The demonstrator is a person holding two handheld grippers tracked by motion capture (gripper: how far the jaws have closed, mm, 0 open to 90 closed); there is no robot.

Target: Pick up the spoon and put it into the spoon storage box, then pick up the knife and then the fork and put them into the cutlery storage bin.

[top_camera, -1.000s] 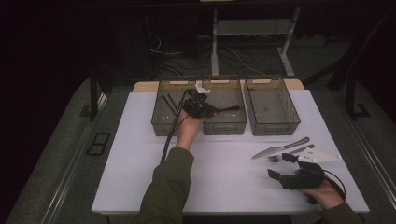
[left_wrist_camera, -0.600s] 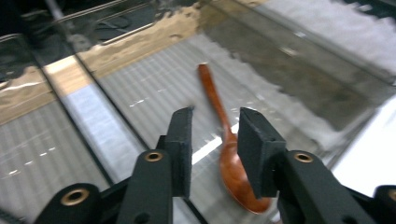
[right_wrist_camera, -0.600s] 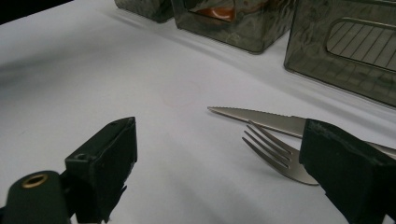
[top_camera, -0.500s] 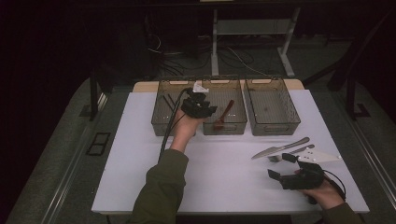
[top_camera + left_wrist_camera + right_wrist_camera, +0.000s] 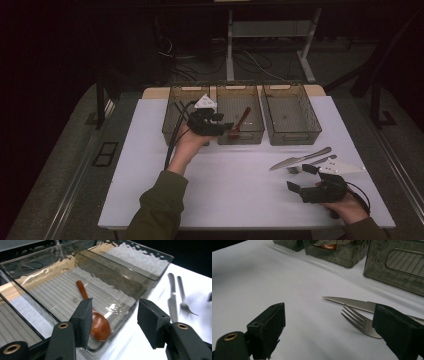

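Jaws of left gripper just opening, empty, above brown wooden spoon lying in middle smoky plastic bin, right gripper jaws apart near steel fork.

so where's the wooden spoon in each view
High view: wooden spoon in the middle bin, by the left gripper.
Left gripper view: spoon lower centre, lying in that bin.
Right gripper view: brown sliver at top edge.
Shared landmark: knife.
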